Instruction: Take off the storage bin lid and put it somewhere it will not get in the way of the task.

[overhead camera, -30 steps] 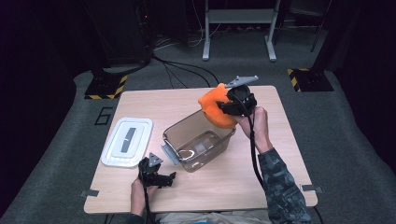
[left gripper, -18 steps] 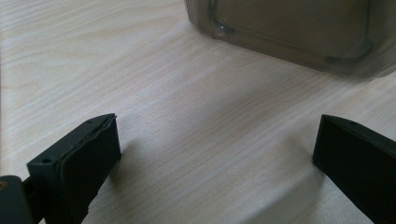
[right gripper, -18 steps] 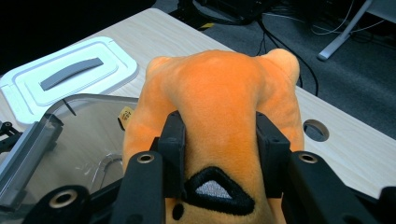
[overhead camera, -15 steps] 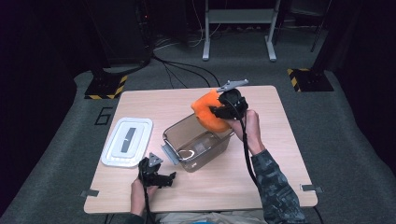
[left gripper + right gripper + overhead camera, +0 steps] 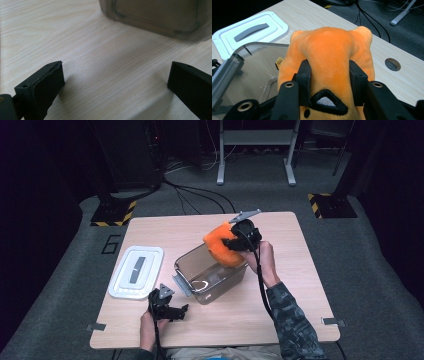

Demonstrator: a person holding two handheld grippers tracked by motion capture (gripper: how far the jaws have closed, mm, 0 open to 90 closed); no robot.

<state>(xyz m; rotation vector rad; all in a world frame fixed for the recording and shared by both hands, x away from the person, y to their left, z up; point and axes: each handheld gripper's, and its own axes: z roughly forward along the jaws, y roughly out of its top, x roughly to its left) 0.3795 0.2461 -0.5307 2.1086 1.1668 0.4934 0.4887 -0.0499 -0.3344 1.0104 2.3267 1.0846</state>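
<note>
We see the right gripper (image 5: 239, 240) clamped on the orange plush toy (image 5: 221, 246), its pads pressing into both sides of the plush; the toy hangs over the rim of the clear plastic container (image 5: 200, 281) at the container's two o'clock; the left gripper (image 5: 169, 310) rests on the table (image 5: 300, 270) at the container's seven o'clock, jaws wide with nothing between them; the white lid (image 5: 136, 271) lies at nine o'clock.

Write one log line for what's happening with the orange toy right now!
right tongs: shut on orange plush toy | toy: above clear box, rim end | left tongs: open, empty, on table | lid: off, left of box
</note>
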